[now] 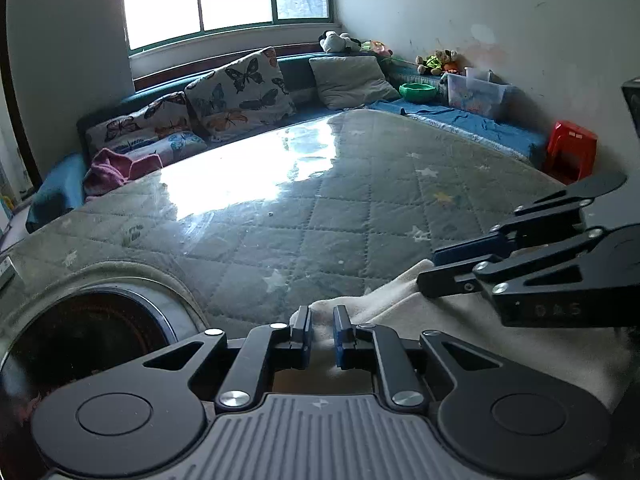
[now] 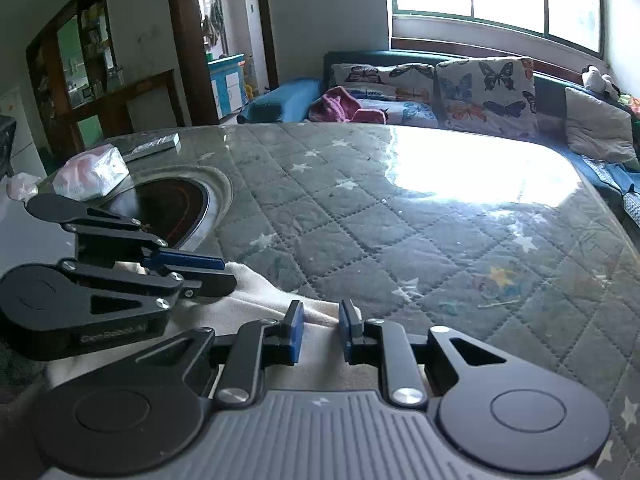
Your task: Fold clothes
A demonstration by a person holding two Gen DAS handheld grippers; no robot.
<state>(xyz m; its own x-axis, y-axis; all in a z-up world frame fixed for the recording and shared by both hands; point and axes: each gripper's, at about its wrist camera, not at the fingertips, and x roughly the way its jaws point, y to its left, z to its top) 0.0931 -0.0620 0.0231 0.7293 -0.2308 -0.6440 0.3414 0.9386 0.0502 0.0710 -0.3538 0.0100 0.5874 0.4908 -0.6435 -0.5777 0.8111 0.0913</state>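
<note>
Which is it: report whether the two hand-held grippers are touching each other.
Apart. The left wrist view shows the right hand-held gripper over the cream cloth, with cloth visible between it and the left hand-held gripper.

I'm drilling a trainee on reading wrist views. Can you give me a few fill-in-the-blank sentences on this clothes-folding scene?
1. Both grippers are at the edge of a ____-coloured garment.
2. The pillows on the sofa are printed with ____.
3. The stool by the wall is ____.
4. The quilted table cover is patterned with ____.

Missing words: cream; butterflies; red; stars
</note>
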